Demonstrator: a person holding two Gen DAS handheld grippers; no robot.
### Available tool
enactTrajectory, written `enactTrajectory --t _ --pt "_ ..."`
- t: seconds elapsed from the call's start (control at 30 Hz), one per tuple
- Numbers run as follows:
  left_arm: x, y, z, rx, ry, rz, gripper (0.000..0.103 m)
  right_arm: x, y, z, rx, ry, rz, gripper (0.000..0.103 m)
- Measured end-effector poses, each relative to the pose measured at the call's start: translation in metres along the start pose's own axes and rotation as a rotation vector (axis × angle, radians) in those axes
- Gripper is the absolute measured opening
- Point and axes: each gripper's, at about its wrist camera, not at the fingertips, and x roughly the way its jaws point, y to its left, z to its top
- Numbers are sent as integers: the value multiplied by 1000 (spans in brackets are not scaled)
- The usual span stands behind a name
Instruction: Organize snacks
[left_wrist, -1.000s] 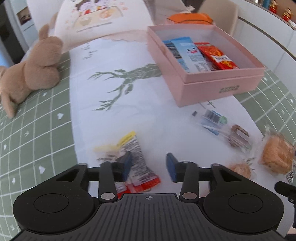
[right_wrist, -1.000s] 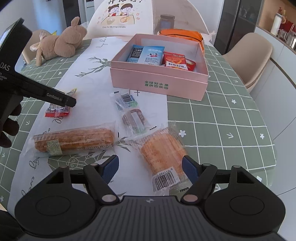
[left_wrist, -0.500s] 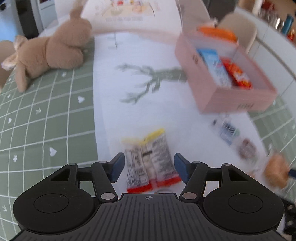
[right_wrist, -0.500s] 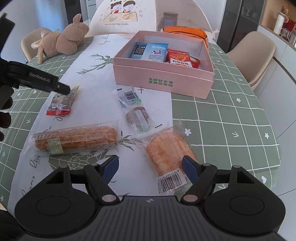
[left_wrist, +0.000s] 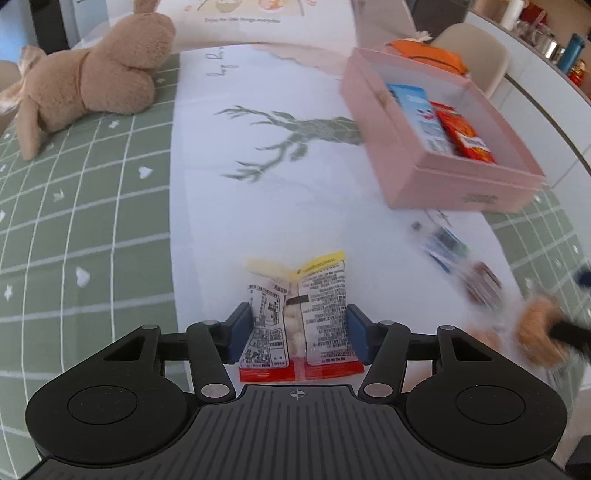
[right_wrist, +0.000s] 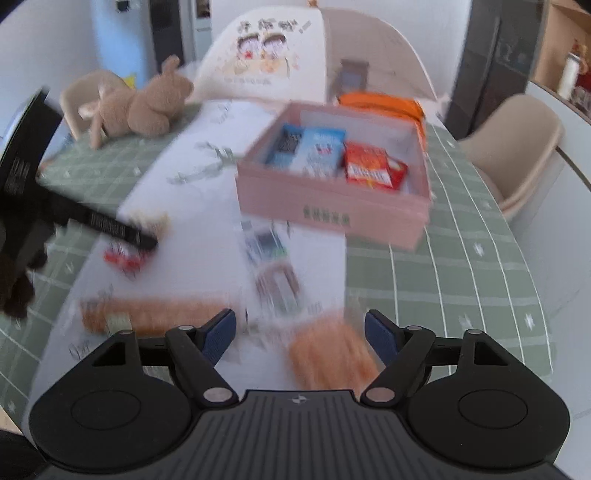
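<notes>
- My left claw points down at the white runner, with a small snack packet between its blue pads.
- Its jaws have just been closing; both pads sit right at the packet's side edges, but I cannot tell whether they press it yet.
- The packet lies flat, printed back up, its yellow end away from me and its red end toward the claw body.
- My right claw hangs half open and holds nothing; its jaws have just been opening.
- An orange wrapped bun lies on the table under the gap between the right pads, blurred.
- A long bread loaf in clear wrap lies just beside it on the left, across the runner.
- Two small packets, a bluish one and a brown one, lie between the bun and the pink box.
- The box stands open farther up the table and holds blue packs on the left and red packs on the right.
- A plush rabbit lies on the green checked cloth, well apart from the snacks.
</notes>
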Motion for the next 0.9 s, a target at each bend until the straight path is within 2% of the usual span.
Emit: enactTrajectory --t 0.1,0.2,0.3,0.37,0.47,0.5,0.6,0.7,0.8,0.9 --pt "-15 -8 -15 9 5 -39 60 26 -5 18 -26 35 24 78" --pt "-31 -15 -25 22 0 -50 60 58 -3 30 -44 106 56 68" --pt "-43 -19 -28 29 -4 -53 60 82 6 35 -68 147 57 64" --pt "-48 -21 -30 35 -6 -52 59 92 12 35 -79 171 65 56" --pt "-53 -23 -31 39 -12 -55 59 92 25 34 -125 190 58 36" --pt "-53 -23 -30 41 -12 -57 59 89 28 33 -138 192 65 36" --pt "-54 -25 -29 50 -11 -66 59 73 30 33 -145 156 62 35" --pt "-59 -25 -25 48 -32 -85 59 47 21 38 -101 98 72 34" --pt "-75 -26 -10 43 -95 -129 59 12 4 46 -32 20 85 34" --pt "-100 -32 24 62 -199 -205 59 -24 -14 65 5 -81 76 34"
